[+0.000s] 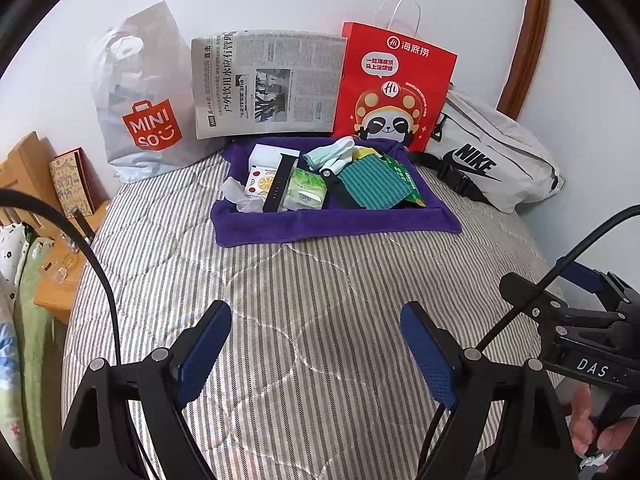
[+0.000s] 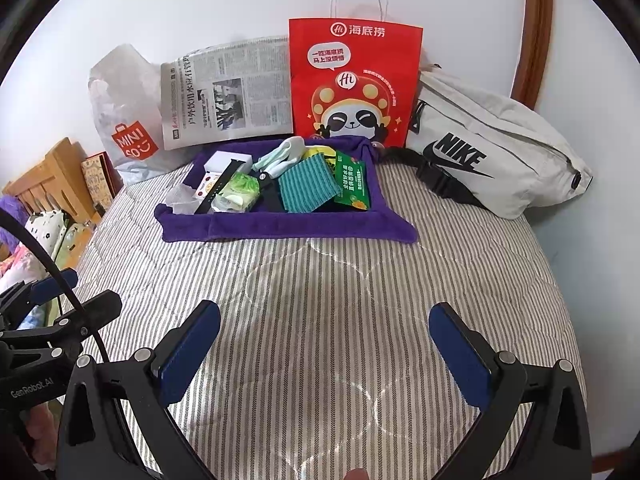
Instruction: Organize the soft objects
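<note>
Seen along both claws: a bed (image 1: 304,320) covered with a grey-and-white striped quilted sheet, bare in the foreground. Toward the far wall, lying flat on the bed, a purple terry towel (image 1: 336,222) with raised, folded edges, heaped with small things. On the towel, toward its right, a teal striped knitted cloth (image 1: 374,188), partly over a green printed sachet (image 1: 412,184). Behind the cloth, a pair of pale mint-and-white socks (image 1: 332,154), bunched together. Left of centre, a green-and-white soft tissue pack (image 1: 306,192), with a black watch strap (image 1: 282,182) slanting just beside it. Further left, a white rectangular box (image 1: 268,156), a fruit-printed card (image 1: 258,184) and a crumpled clear plastic wrapper (image 1: 240,196) at the towel's left edge.

Propped against the wall behind the towel, left to right: a white plastic MINISO shopping bag (image 1: 140,112), a folded newspaper (image 1: 268,84), a red paper bag with a panda print and white cord handles (image 1: 394,88), and a pale grey Nike waist bag with black strap (image 1: 488,160) lying at the right. At far left, a wooden headboard (image 1: 24,160).

Left claw (image 1: 316,344) released, blue pads spread wide over bare sheet, nothing between them, well apart from the towel. Right claw (image 2: 324,348) likewise released and empty, hovering above the striped sheet, near the other claw and well short of the towel.
</note>
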Action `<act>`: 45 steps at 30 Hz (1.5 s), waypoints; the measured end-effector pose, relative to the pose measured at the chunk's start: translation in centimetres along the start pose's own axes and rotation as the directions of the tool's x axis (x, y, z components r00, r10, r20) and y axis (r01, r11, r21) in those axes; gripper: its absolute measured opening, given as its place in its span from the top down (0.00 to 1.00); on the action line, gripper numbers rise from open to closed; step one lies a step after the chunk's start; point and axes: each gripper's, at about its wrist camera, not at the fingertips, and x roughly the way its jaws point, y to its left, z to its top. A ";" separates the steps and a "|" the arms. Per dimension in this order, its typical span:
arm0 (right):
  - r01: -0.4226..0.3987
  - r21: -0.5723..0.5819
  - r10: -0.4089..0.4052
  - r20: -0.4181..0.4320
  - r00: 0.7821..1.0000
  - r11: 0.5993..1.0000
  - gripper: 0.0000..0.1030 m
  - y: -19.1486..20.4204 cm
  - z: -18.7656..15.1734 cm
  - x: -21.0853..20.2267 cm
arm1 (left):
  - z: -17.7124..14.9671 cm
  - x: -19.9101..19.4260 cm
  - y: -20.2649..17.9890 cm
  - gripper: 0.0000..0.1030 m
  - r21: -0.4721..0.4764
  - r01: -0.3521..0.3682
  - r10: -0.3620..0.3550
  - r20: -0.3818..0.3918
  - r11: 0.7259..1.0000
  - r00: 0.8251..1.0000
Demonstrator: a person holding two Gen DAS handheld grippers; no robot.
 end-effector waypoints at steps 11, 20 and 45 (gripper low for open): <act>-0.002 -0.003 0.002 0.006 1.000 1.000 0.00 0.2 -0.1 -0.4 | 0.0 -0.3 -0.3 0.17 0.006 -0.002 0.002 0.001 1.000 1.000; -0.002 -0.002 0.002 0.008 1.000 1.000 0.00 0.1 -0.1 -0.5 | 0.0 -0.4 -0.5 0.17 0.007 -0.003 0.003 0.002 1.000 1.000; 0.005 0.001 -0.005 0.005 1.000 1.000 0.00 -0.2 -0.3 -0.8 | 0.0 -0.4 -0.6 0.17 0.013 -0.004 0.004 0.007 1.000 1.000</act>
